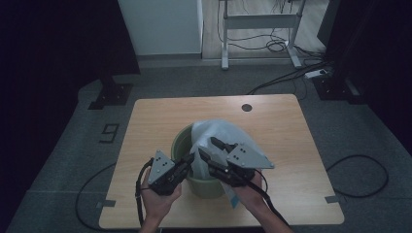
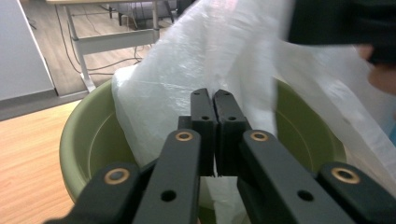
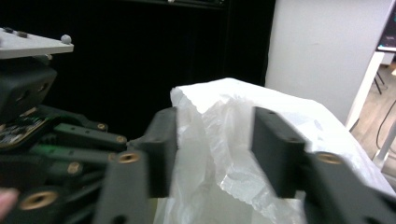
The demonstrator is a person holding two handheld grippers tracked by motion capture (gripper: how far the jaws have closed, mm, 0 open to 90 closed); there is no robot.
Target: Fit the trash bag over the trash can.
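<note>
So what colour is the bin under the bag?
Olive green bin, clearest in the left gripper view.

Bin (image 1: 206,187) stands on surface (image 1: 150,126), toward 6 o'clock edge; bag (image 1: 221,133) sits in bin, rising toward 12 o'clock.

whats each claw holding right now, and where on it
The left claw is shut on the white bag, pinching its near edge over the green bin. The right claw is open around bag plastic, gripping nothing.

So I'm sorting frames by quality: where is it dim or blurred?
High view: dim, room edges black, table lit evenly. Left gripper view: tool sharp, white bag slightly overexposed. Right gripper view: tool blurred, background dark.
</note>
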